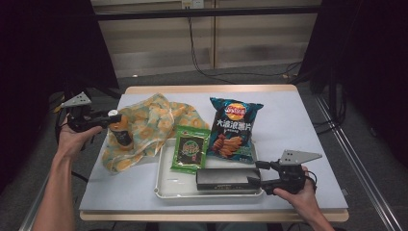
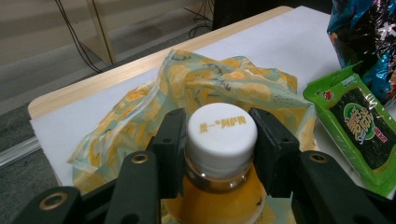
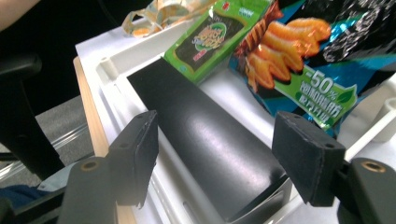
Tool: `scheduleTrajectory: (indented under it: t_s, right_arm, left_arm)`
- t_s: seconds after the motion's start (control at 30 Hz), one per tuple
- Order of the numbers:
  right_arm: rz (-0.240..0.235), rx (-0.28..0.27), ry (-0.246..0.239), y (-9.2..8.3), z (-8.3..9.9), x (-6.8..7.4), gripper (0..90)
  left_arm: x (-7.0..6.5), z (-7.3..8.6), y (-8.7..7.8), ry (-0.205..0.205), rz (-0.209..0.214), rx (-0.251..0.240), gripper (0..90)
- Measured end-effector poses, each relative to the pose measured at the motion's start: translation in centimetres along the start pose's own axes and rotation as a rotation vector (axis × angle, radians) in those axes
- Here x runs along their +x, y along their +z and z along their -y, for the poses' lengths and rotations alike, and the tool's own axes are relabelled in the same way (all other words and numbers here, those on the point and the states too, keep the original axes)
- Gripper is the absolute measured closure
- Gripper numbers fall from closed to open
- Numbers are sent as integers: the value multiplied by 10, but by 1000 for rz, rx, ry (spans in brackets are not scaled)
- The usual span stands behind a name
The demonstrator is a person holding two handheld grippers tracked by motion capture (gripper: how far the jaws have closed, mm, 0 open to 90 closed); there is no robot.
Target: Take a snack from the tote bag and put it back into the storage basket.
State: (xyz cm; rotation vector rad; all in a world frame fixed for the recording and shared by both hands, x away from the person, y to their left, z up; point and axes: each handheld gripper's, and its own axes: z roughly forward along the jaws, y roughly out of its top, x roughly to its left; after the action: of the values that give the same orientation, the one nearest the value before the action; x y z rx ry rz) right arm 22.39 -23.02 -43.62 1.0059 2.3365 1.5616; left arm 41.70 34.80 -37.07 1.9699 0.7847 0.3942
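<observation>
An orange juice bottle [image 1: 121, 134] with a white cap [image 2: 222, 131] stands on a yellow and green patterned cloth [image 1: 154, 122] at the table's left. My left gripper [image 1: 111, 119] comes in from the left and is shut on the bottle; in the left gripper view its pads [image 2: 173, 140] press both sides at the cap and neck. A black box [image 1: 223, 179] lies along the front of a white tray [image 1: 163, 185]. My right gripper [image 1: 255, 174] stands open at the box's right end, its jaws on either side of the box [image 3: 205, 135] with a gap showing.
A green seaweed packet [image 1: 191, 148] leans over the tray's back edge. A blue chips bag [image 1: 233, 126] lies behind the tray, partly on it. A white mat [image 1: 298, 120] covers the wooden table, bare at the right and front left.
</observation>
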Motion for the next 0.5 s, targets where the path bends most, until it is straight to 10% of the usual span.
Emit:
scheduleTrajectory:
  t_s: [0.5]
  right_arm:
    - [14, -47, -12, -10, -2, 1, 282]
  left_arm:
    - [-8, -22, -19, -31, -26, -22, 592]
